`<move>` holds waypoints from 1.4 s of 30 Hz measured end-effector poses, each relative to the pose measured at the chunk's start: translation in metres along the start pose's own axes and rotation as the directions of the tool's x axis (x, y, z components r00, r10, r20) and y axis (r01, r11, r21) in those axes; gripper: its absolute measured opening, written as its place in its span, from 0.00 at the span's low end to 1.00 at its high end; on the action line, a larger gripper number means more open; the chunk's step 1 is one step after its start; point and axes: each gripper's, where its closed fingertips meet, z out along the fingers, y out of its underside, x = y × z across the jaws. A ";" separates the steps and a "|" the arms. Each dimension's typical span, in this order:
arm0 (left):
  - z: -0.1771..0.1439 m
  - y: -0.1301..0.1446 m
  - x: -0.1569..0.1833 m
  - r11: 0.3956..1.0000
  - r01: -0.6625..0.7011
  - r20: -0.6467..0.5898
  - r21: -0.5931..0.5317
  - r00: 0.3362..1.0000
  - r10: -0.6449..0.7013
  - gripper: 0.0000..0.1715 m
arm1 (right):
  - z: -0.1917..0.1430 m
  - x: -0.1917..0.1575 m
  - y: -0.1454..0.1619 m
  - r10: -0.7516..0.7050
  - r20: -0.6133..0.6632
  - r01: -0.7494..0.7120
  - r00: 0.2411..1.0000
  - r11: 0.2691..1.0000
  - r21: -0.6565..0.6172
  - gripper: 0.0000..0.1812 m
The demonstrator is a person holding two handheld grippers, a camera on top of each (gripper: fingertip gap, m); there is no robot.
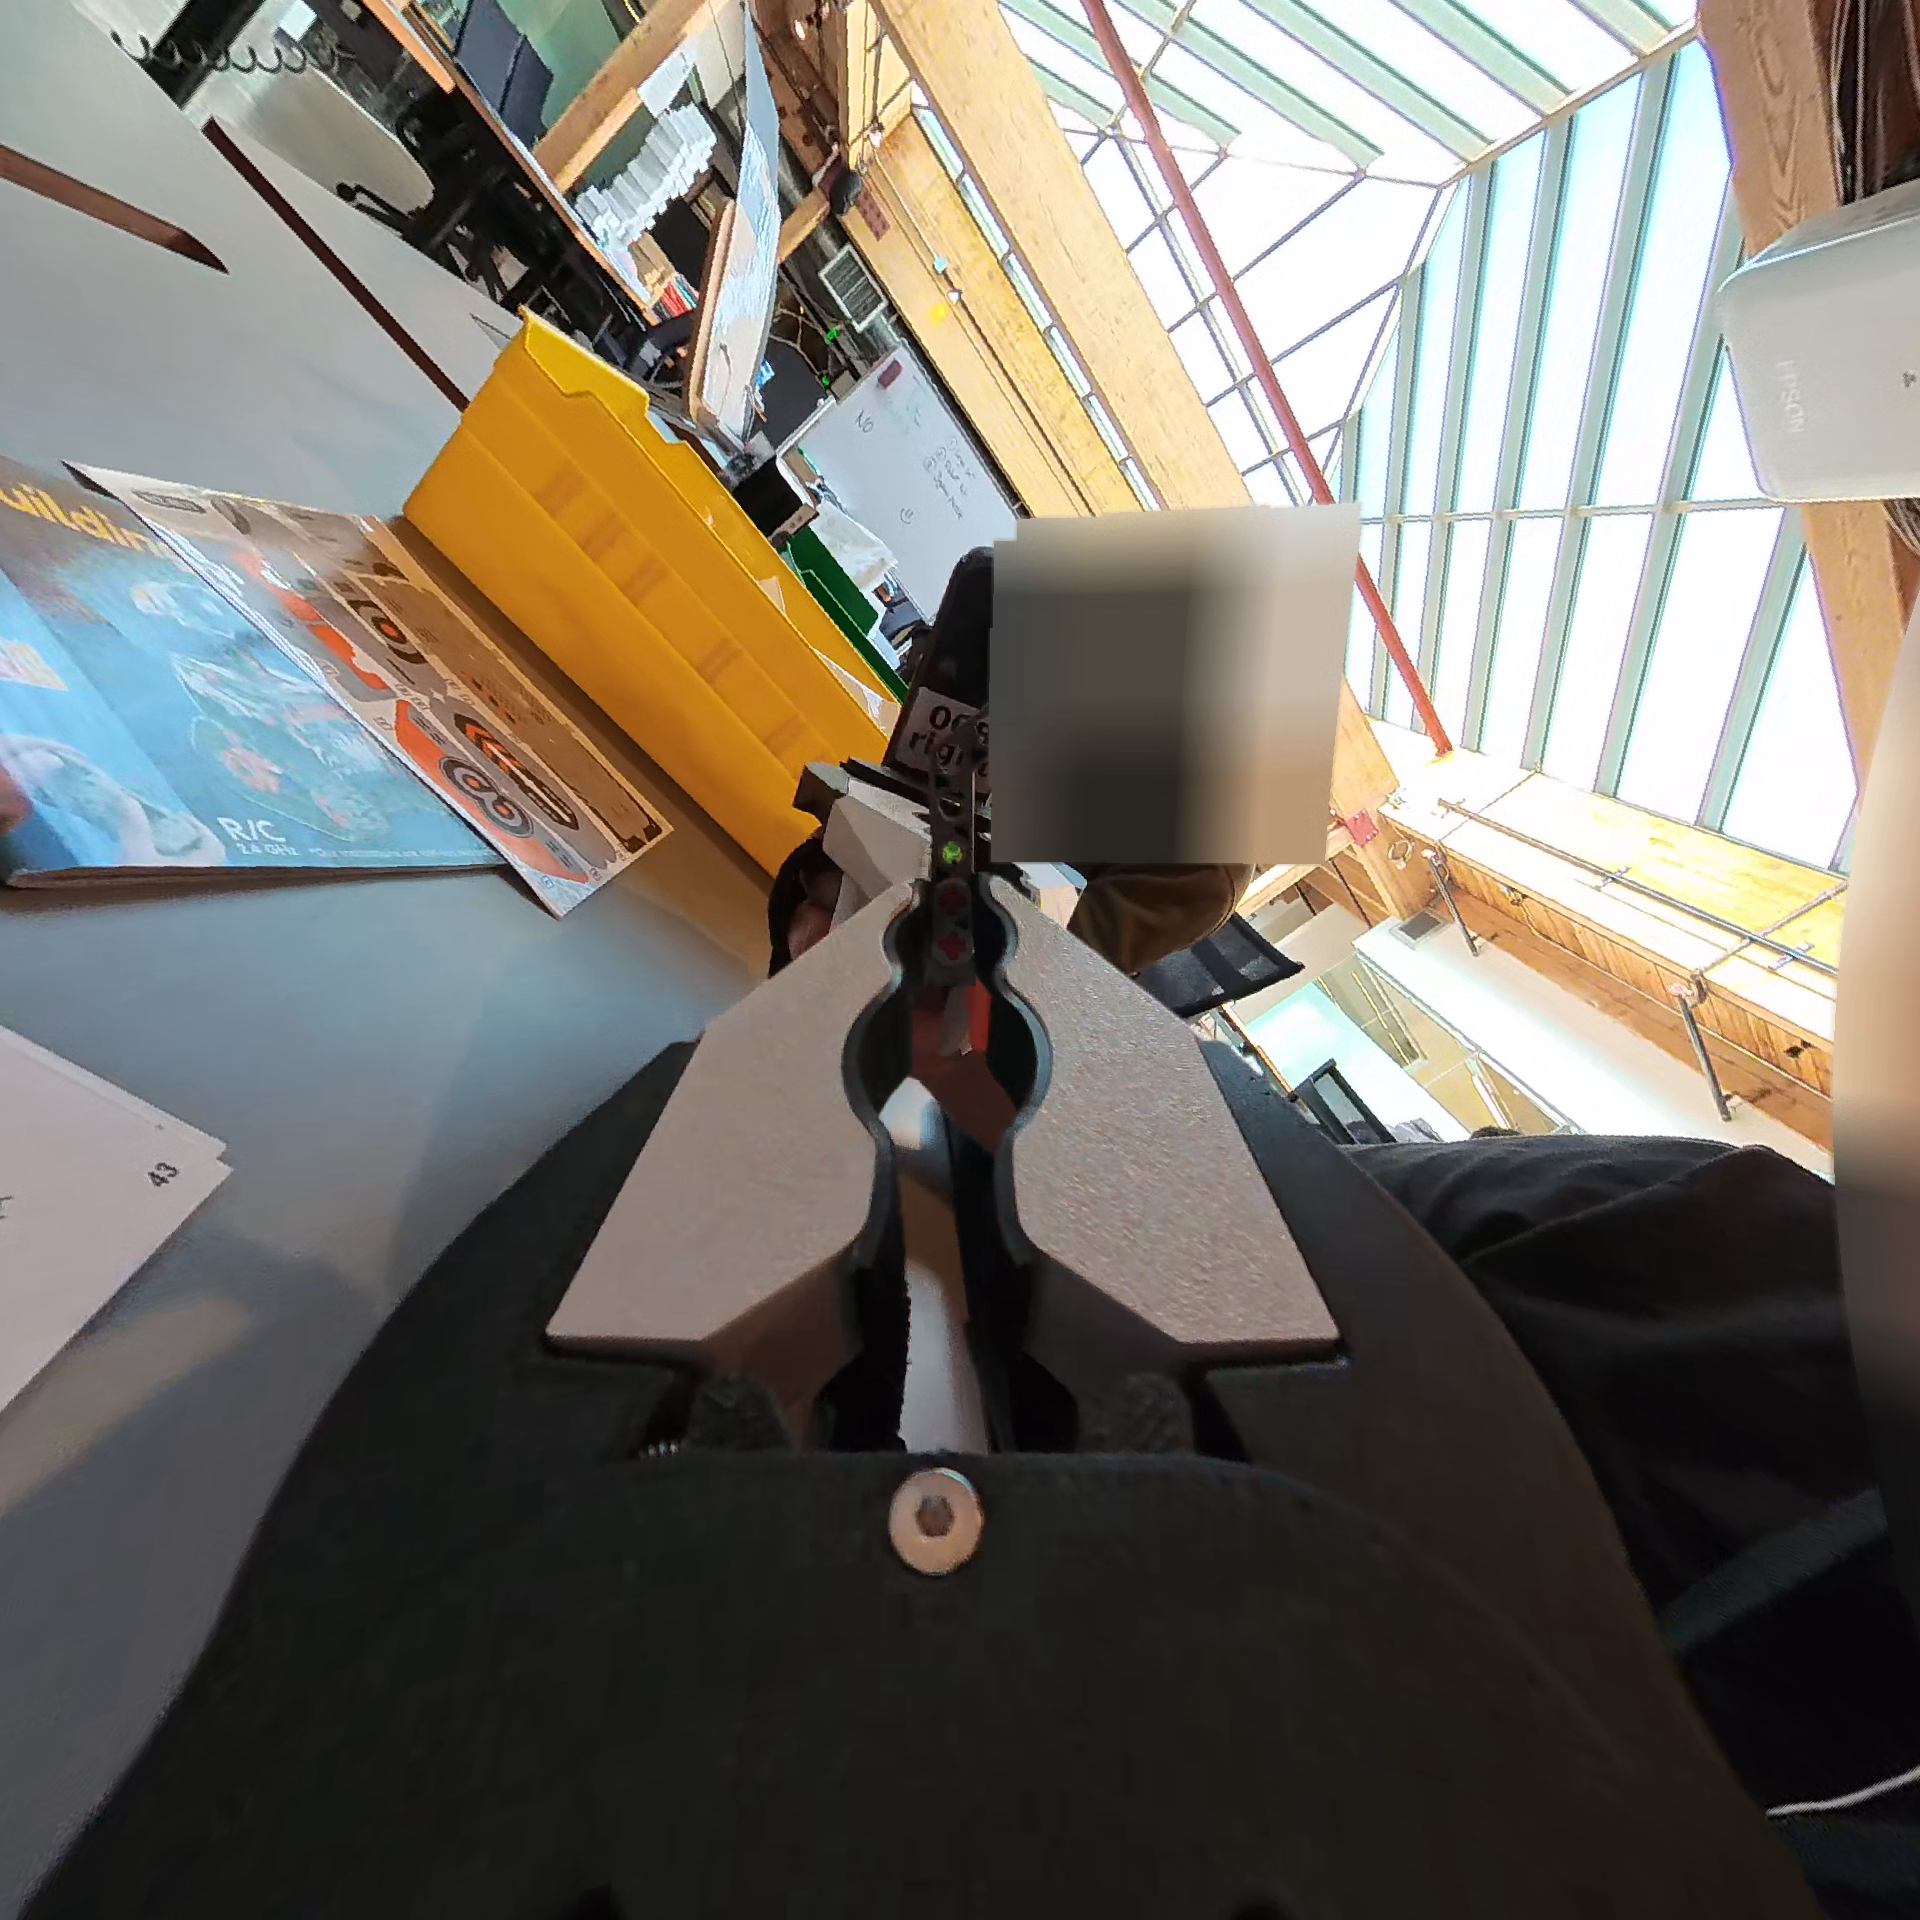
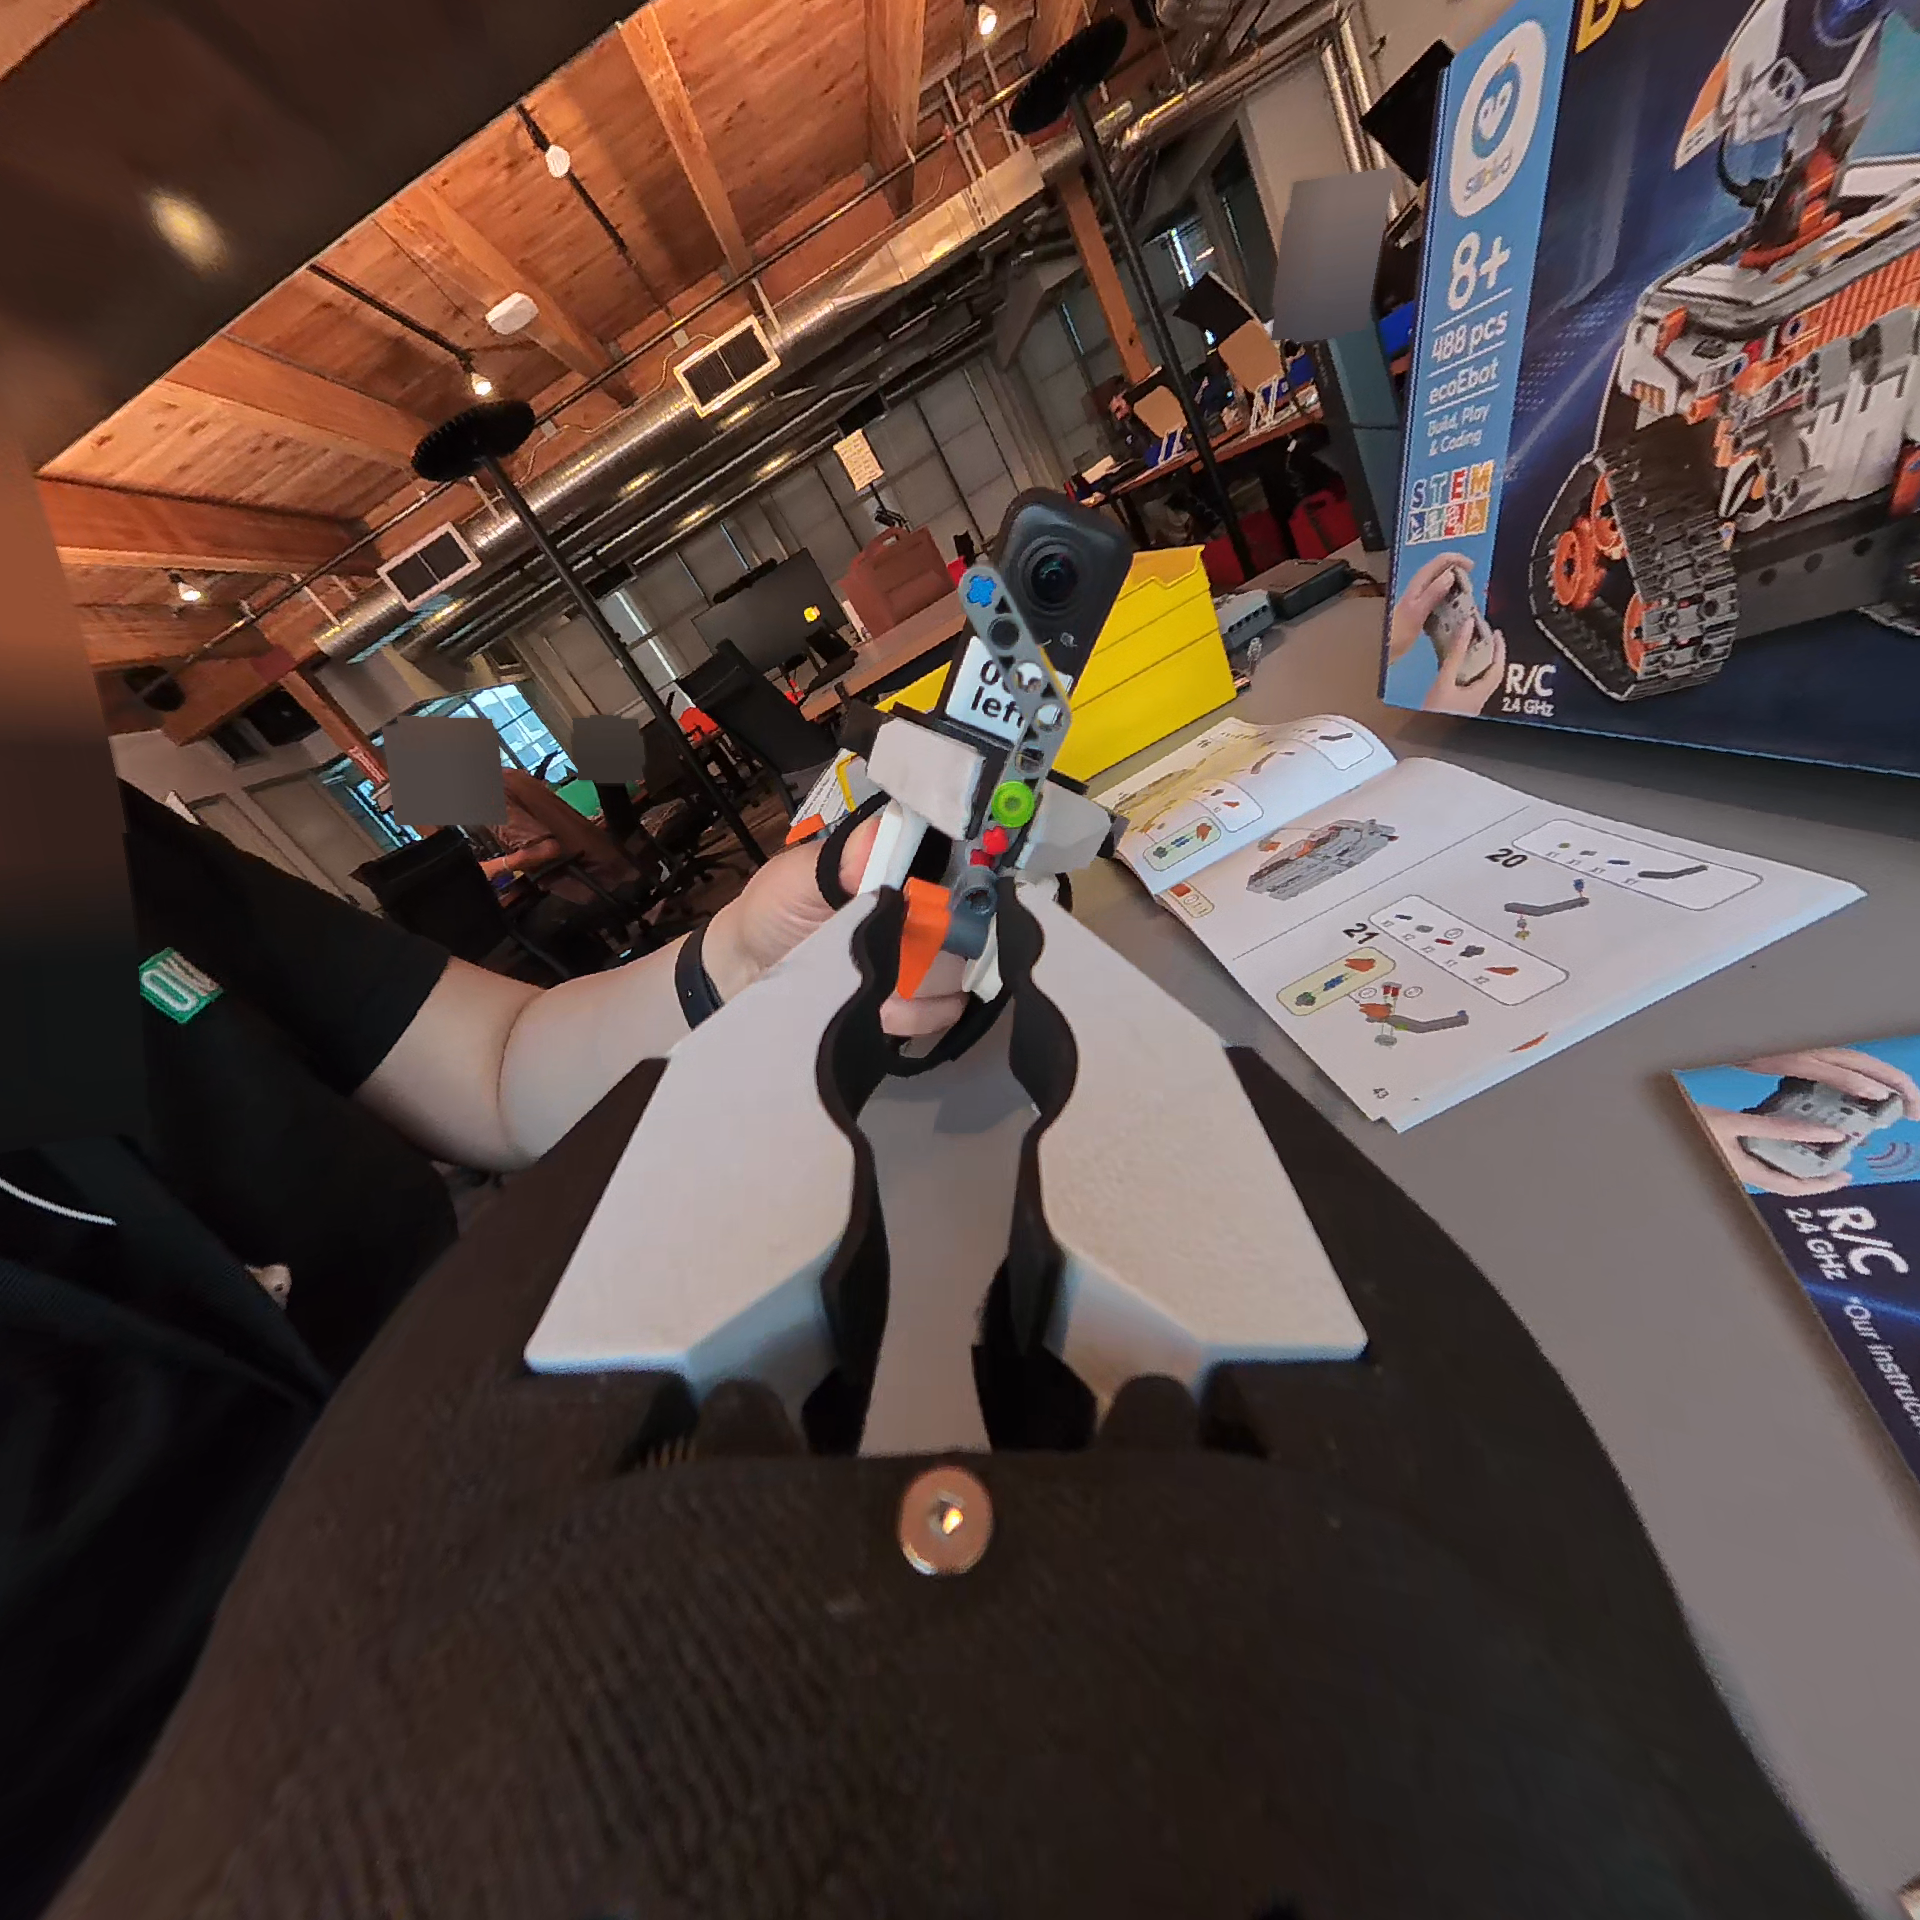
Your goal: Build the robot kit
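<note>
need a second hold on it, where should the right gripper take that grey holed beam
Probably the bare stretch of the grey beam between blue pin and green pin, pinching its narrow edges from the holed face. Lower down, pins, the orange piece and the left gripper crowd it.

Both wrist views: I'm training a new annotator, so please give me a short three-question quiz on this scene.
1. True or false: the left gripper is shut on the grey perforated toy beam.
2. What colour is the plastic bin beyond the open paper instruction booklet? A: green. B: yellow. C: red.
3. Fill in: the round pin partway along the beam is lime ___.

Key: 1 true; 2 B; 3 green.
</note>
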 end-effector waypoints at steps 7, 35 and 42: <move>-0.001 0.006 -0.002 0.998 -0.014 0.027 -0.053 1.000 0.016 0.03 | 0.000 0.000 0.006 -0.015 -0.004 0.014 1.000 0.999 -0.043 0.09; -0.005 0.011 -0.012 0.994 -0.016 0.059 -0.105 0.998 0.022 0.03 | 0.002 0.005 0.015 0.120 0.015 -0.118 0.993 0.991 -0.058 0.09; -0.005 0.009 -0.013 0.996 -0.013 0.062 -0.086 0.998 0.018 0.03 | 0.003 0.007 0.012 0.205 0.035 -0.204 0.978 0.979 -0.026 0.09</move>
